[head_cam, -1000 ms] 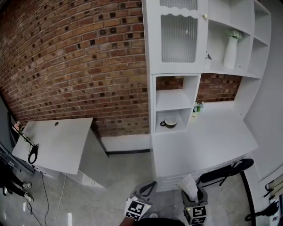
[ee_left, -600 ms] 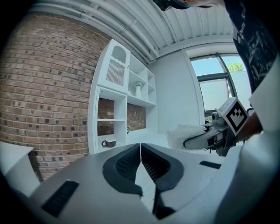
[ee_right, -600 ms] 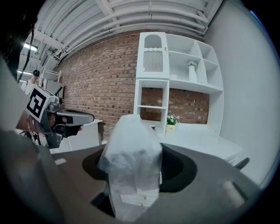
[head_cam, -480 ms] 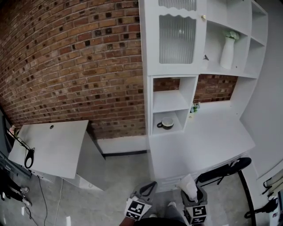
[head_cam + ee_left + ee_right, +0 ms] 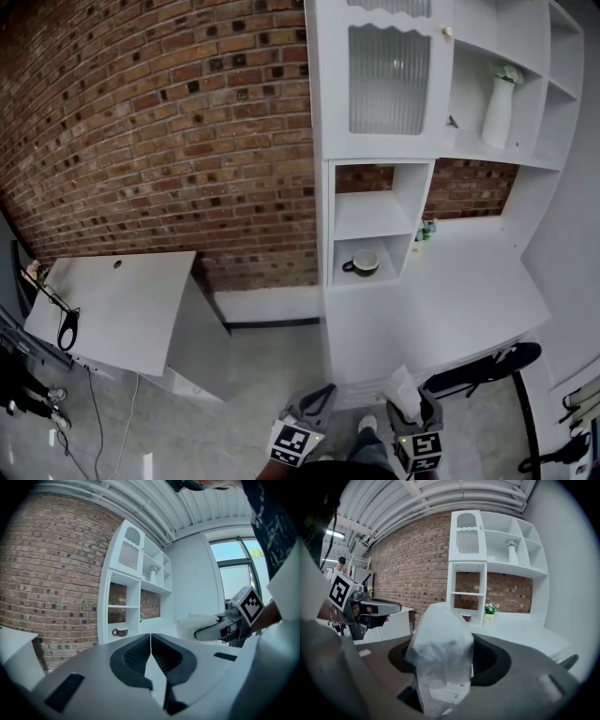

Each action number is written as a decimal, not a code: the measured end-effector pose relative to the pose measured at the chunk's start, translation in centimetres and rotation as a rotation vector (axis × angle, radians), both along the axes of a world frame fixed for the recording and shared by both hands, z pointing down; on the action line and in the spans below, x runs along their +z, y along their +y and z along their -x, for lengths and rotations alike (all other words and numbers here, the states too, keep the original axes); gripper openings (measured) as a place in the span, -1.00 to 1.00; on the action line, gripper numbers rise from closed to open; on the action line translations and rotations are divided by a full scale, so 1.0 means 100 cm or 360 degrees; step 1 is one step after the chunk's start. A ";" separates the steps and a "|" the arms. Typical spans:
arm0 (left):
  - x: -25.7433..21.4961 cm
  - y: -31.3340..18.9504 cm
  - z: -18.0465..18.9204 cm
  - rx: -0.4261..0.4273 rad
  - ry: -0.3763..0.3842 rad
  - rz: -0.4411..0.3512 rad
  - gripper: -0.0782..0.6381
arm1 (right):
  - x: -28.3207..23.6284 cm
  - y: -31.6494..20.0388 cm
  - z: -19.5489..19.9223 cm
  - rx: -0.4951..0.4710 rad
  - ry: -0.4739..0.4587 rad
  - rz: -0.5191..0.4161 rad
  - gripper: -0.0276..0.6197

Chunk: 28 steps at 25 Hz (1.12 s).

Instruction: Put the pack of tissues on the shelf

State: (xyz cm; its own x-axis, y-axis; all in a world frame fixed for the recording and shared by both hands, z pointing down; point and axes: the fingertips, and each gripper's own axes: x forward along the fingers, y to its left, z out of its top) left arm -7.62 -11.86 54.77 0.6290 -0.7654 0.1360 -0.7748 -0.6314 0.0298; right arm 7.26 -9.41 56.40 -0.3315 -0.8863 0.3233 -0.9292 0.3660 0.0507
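Observation:
My right gripper (image 5: 410,409) is shut on the pack of tissues (image 5: 440,653), a soft pack in clear plastic that sticks up between the jaws (image 5: 403,392). My left gripper (image 5: 312,401) is shut with nothing in it; in the left gripper view its jaws (image 5: 151,656) meet at the tips. Both are held low at the bottom of the head view, in front of the white shelf unit (image 5: 375,202). The unit has two open cubbies; the lower one holds a dark cup on a saucer (image 5: 362,263). A white counter (image 5: 450,291) runs to the right of the cubbies.
A white vase (image 5: 497,103) stands on an upper shelf and a small potted plant (image 5: 427,228) at the back of the counter. A ribbed-glass cabinet door (image 5: 387,75) is above. A white desk (image 5: 117,305) stands at left by the brick wall. A black stool (image 5: 483,366) is near the counter.
The head view has shifted slightly, so the shelf unit sits a little further right and lower. Both grippers stay low in the frame, the right one still holding the pack.

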 end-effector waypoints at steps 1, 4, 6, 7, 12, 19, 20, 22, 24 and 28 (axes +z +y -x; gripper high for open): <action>0.001 -0.003 0.000 -0.0006 -0.0003 0.0002 -0.75 | 0.001 -0.004 0.000 -0.0007 -0.0005 0.0004 -0.09; 0.004 -0.012 -0.003 -0.0017 -0.0015 0.0016 -0.75 | 0.007 -0.014 -0.001 -0.0024 -0.0023 0.0014 -0.09; 0.005 -0.019 -0.006 -0.0025 -0.0021 0.0024 -0.75 | 0.007 -0.023 -0.004 -0.0034 -0.0023 0.0017 -0.09; 0.005 -0.022 -0.007 -0.0033 -0.0021 0.0029 -0.75 | 0.007 -0.028 -0.005 -0.0042 -0.0021 0.0016 -0.09; 0.005 -0.046 -0.012 -0.0063 -0.0042 0.0045 -0.75 | 0.003 -0.056 -0.015 -0.0064 -0.0014 0.0006 -0.09; 0.000 -0.084 -0.026 -0.0103 -0.0049 0.0037 -0.75 | -0.004 -0.096 -0.029 -0.0098 -0.0025 0.0001 -0.09; -0.001 -0.089 -0.030 -0.0107 -0.0050 0.0036 -0.75 | -0.005 -0.101 -0.030 -0.0107 -0.0027 0.0006 -0.09; -0.002 -0.099 -0.036 -0.0116 -0.0053 0.0036 -0.75 | -0.006 -0.113 -0.036 -0.0124 -0.0028 0.0002 -0.09; -0.003 -0.110 -0.042 -0.0127 -0.0052 0.0037 -0.75 | -0.007 -0.126 -0.042 -0.0137 -0.0028 -0.0007 -0.09; -0.006 -0.130 -0.056 -0.0164 -0.0052 0.0024 -0.75 | -0.007 -0.149 -0.057 -0.0176 -0.0017 -0.0009 -0.09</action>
State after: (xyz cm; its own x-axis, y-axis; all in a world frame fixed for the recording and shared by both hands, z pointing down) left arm -1.99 -24.85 54.19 0.5419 -0.8236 0.1674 -0.8365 -0.5478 0.0124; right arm 12.92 -24.31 55.66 -0.4307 -0.8459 0.3145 -0.8837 0.4660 0.0433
